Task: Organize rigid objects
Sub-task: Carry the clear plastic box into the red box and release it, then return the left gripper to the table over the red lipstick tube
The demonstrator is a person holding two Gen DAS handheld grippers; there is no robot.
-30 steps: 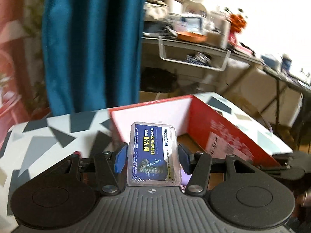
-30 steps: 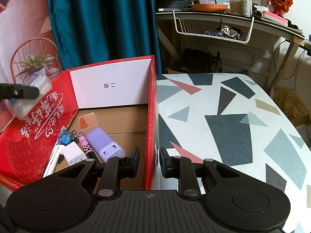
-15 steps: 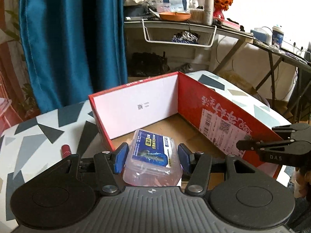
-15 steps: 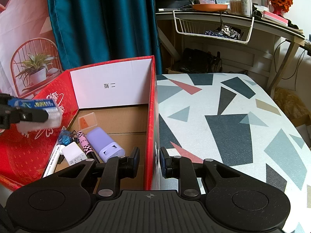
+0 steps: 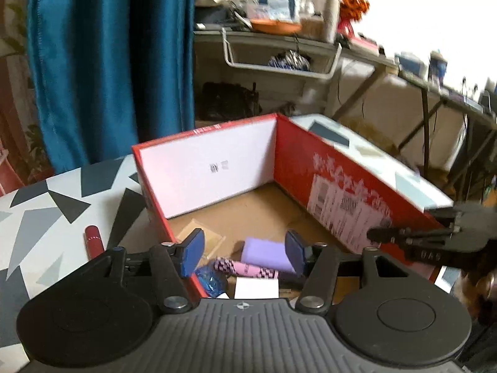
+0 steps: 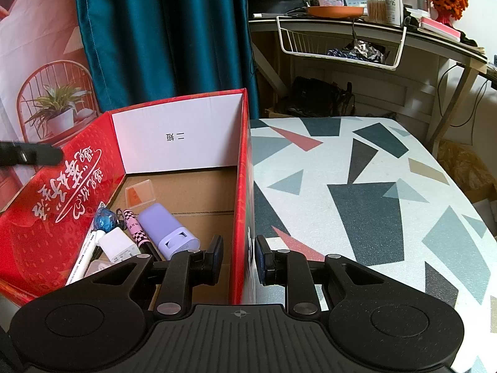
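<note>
- Patterned worktop with grey and red triangles carries an open red box, in front of a teal curtain.
- Inside the box lie a purple case, a checkered pen and a white plug, crowded at its near left.
- Left gripper hovers over the box's near corner, jaws spread wide and empty.
- Right gripper straddles the box's right wall; whether its jaws pinch it I cannot tell.
- One red tube lies outside, just beside the left wall. Likely next: approach from above and close across its width.
- Its long axis runs away from the camera, roughly parallel to that wall.
</note>
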